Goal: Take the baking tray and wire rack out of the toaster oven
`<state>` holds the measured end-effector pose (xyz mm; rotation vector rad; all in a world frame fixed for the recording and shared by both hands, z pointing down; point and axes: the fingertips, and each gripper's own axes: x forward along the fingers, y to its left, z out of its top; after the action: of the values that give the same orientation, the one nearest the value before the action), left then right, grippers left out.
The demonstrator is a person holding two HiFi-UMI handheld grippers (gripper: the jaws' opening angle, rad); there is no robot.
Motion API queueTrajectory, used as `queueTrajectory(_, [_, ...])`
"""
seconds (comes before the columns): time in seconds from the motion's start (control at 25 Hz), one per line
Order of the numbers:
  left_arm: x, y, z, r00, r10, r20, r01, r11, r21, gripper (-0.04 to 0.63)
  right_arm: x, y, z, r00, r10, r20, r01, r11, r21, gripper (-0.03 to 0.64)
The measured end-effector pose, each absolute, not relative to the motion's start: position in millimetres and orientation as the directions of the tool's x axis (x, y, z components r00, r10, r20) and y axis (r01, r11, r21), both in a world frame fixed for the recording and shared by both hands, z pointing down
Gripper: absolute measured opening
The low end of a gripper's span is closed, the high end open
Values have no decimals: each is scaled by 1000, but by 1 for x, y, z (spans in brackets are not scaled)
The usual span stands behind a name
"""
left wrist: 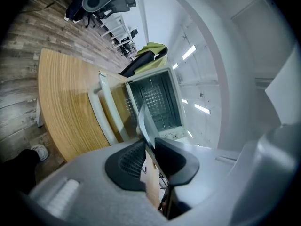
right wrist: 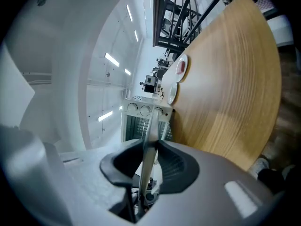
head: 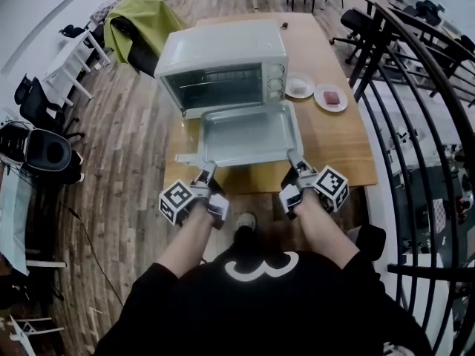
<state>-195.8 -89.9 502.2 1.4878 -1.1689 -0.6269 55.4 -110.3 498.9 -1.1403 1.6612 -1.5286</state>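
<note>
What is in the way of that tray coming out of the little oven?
Nothing visible. The left hand-held gripper and right hand-held gripper clamp the tray by its near edge; it lies above the open door of the oven. Two small plates sit right of the oven, clear of the path.

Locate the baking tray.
Head view, centre: baking tray is just outside the toaster oven, over the table, near edge clamped by left gripper and right gripper.

I see a pale mint toaster oven [head: 223,50], a silvery-grey baking tray [head: 249,136], a honey wood-grain table [head: 338,143] and an olive-green cloth [head: 137,17] at eleven o'clock. The left gripper [head: 209,172] and right gripper [head: 295,165] bear black-and-white square markers.
</note>
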Motion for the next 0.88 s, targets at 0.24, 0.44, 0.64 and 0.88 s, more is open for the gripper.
queueTrajectory(0.24, [-141, -93, 503, 456, -866, 208, -334, 50, 941, 67, 111, -93, 498, -368, -922, 119, -195, -48, -980, 101])
queueTrajectory(0.44, [-87, -99, 505, 530, -822, 210, -338, 23, 941, 67, 164, -80, 500, -285, -951, 118, -188, -65, -980, 101])
queueTrajectory(0.64, [-51, -102, 509, 601, -770, 216, -336, 2, 942, 67, 199, -65, 502, -198, -972, 122, -180, -87, -980, 103])
queueTrajectory(0.88, [-8, -108, 512, 668, -710, 223, -337, -22, 941, 67, 237, -50, 506, -110, -985, 130, -175, -109, -978, 104])
